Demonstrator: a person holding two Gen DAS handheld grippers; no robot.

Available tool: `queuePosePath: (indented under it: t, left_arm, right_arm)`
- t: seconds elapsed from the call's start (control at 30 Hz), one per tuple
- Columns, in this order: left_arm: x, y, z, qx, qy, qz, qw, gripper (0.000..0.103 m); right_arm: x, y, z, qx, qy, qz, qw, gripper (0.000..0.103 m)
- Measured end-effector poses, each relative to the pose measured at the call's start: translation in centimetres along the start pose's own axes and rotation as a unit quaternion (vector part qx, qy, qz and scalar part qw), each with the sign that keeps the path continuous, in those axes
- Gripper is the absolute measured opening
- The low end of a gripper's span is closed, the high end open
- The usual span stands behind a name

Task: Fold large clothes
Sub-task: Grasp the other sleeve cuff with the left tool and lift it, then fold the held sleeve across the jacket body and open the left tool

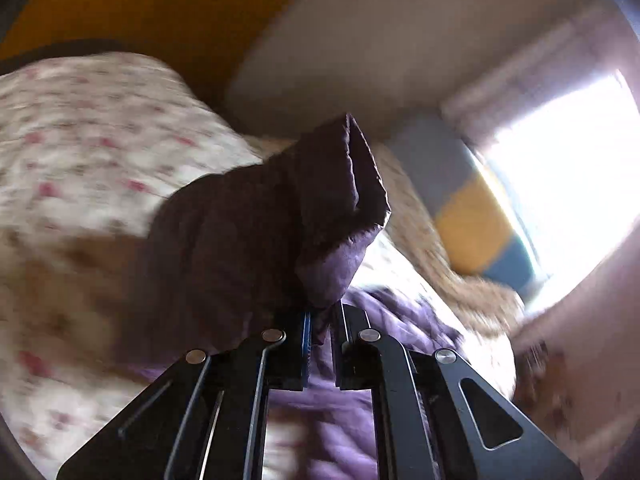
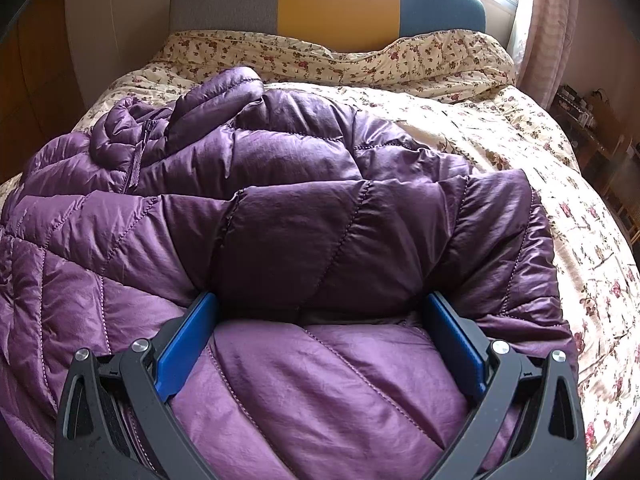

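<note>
A purple quilted puffer jacket (image 2: 280, 160) lies spread across a bed with its zipped collar at the far left. My right gripper (image 2: 320, 304) rests on its near part, jaws open wide, and a puffy fold of the jacket bulges between the blue pads (image 2: 184, 344). In the blurred left wrist view, my left gripper (image 1: 322, 316) is shut on a corner of the jacket (image 1: 240, 240). That pinched fabric stands up in front of the fingers, lifted above the bed.
The bed carries a cream floral duvet (image 2: 520, 140), bunched near a grey, yellow and blue headboard (image 2: 340, 0). A bright window (image 1: 560, 180) and a pale curtain (image 2: 548, 20) are at the right. An orange-brown wardrobe (image 1: 140, 8) stands at the left, cluttered shelves (image 2: 592, 120) at the right.
</note>
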State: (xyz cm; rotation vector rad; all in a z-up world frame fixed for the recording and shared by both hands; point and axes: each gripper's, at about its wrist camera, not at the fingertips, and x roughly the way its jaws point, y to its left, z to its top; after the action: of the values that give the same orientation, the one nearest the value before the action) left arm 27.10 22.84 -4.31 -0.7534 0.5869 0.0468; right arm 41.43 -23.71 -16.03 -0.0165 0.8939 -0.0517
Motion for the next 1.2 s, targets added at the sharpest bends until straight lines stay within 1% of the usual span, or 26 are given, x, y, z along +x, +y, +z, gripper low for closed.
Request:
queuePosePath:
  t: [0.13, 0.2, 0.3, 0.4, 0.5, 0.63, 0.8, 0.93, 1.1, 1.17, 1.2]
  left_arm:
    - [4.2, -6.1, -2.9, 0.047, 0.052, -0.045, 0.9965, 0.006]
    - [6.1, -9.2, -4.7, 0.072, 0.078, -0.067, 0.9921, 0.006]
    - [8.5, -12.5, -7.0, 0.100, 0.111, -0.088, 0.9848, 0.006]
    - [10.2, -15.4, -9.4, 0.128, 0.136, -0.099, 0.9774, 0.006]
    - [11.6, -17.3, -11.2, 0.147, 0.157, -0.110, 0.9705, 0.006]
    - [13.0, -19.9, -13.3, 0.170, 0.172, -0.124, 0.9623, 0.006]
    - [14.0, -21.5, -14.9, 0.185, 0.188, -0.144, 0.9537, 0.006]
    - [15.5, -22.0, -15.3, 0.192, 0.200, -0.160, 0.9474, 0.006]
    - [16.1, -21.7, -15.9, 0.187, 0.212, -0.165, 0.9448, 0.007]
    - [16.2, -21.4, -16.0, 0.187, 0.219, -0.172, 0.9421, 0.007]
    - [16.3, -21.4, -16.0, 0.188, 0.221, -0.173, 0.9411, 0.012]
  right_arm:
    - [0.1, 0.0, -0.1, 0.002, 0.000, 0.002, 1.000, 0.101]
    - [0.1, 0.1, -0.2, 0.003, -0.001, 0.003, 1.000, 0.101]
    - [0.0, 0.0, -0.2, 0.004, -0.001, 0.005, 1.000, 0.101]
    - [0.0, 0.0, -0.3, 0.006, -0.001, 0.007, 1.000, 0.101]
    - [0.0, -0.1, -0.2, 0.008, -0.002, 0.010, 1.000, 0.101]
    - [-0.1, -0.4, -0.3, 0.011, -0.003, 0.015, 1.000, 0.101]
    - [-0.1, -0.2, -0.2, 0.013, -0.003, 0.016, 1.000, 0.101]
    - [-0.1, -0.3, -0.2, 0.013, -0.003, 0.016, 1.000, 0.101]
    - [-0.1, -0.3, -0.2, 0.012, -0.003, 0.015, 1.000, 0.101]
    - [-0.1, -0.3, -0.2, 0.012, -0.003, 0.015, 1.000, 0.101]
    - [-0.1, -0.3, -0.2, 0.012, -0.003, 0.015, 1.000, 0.101]
